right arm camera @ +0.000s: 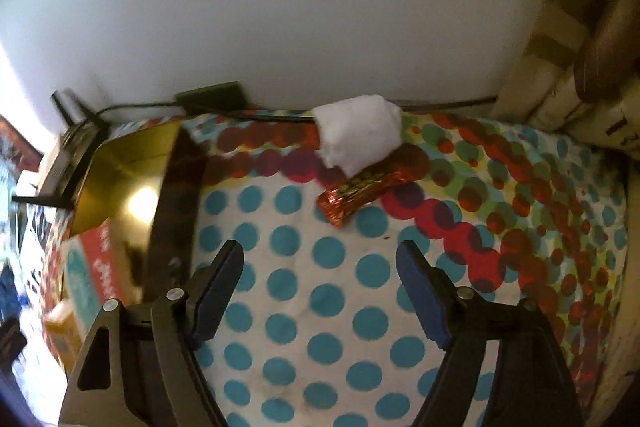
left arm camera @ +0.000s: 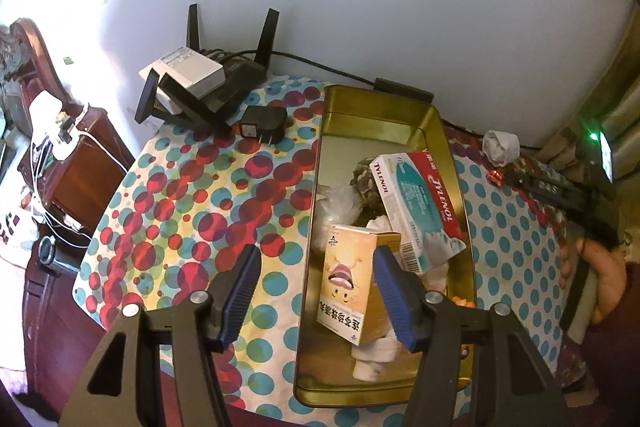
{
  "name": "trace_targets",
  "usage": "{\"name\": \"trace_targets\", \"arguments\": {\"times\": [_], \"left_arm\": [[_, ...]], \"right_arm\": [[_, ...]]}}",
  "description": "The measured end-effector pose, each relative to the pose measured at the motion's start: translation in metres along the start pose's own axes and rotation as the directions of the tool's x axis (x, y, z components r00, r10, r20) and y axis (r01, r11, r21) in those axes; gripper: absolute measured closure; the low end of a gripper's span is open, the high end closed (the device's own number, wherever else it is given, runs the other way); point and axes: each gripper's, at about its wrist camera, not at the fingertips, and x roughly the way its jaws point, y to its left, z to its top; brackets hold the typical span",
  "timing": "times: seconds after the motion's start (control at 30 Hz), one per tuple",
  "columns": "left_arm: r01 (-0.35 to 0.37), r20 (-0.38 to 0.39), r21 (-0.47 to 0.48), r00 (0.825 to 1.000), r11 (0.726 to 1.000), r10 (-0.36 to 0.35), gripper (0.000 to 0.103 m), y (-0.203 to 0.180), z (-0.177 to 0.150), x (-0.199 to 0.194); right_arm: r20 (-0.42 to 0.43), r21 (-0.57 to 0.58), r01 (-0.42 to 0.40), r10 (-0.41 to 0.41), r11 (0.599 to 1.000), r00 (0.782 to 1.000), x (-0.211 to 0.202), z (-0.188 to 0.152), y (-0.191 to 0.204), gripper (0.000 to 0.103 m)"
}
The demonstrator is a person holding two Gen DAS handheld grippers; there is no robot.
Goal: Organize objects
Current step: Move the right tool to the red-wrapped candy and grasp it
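A gold tin (left arm camera: 440, 131) on the polka-dot tablecloth holds a Tylenol box (left arm camera: 420, 203), a yellow medicine box (left arm camera: 352, 287) and other small items. My left gripper (left arm camera: 316, 267) is open and empty, its right finger above the yellow box. My right gripper (right arm camera: 320, 259) is open and empty above the cloth, short of a red foil candy wrapper (right arm camera: 368, 193) and a white tissue wad (right arm camera: 360, 135). The tin also shows in the right wrist view (right arm camera: 120, 163) at the left. The right gripper's body (left arm camera: 560, 191) shows at the right in the left wrist view.
A black router (left arm camera: 208, 83) and a black plug adapter (left arm camera: 264, 125) sit at the table's back left. A cable and power brick (right arm camera: 212, 99) run along the wall. A wooden cabinet (left arm camera: 84, 163) stands left; a curtain (right arm camera: 580, 87) hangs right.
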Motion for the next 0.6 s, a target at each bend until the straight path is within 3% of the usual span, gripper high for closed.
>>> {"name": "trace_targets", "arguments": {"times": [0.1,0.6], "left_arm": [[-0.01,-0.002,0.011,1.0,1.0,0.01,0.043,-0.003,0.002,-0.001],[-0.025,0.005,0.063,1.0,0.998,0.025,0.043,-0.012,0.019,0.002]], "right_arm": [[-0.009,0.041,0.025,-0.025,0.999,1.0,0.013,0.006,-0.008,0.035],[-0.014,0.136,0.078,-0.077,0.988,0.997,0.048,0.021,-0.016,0.035]]}}
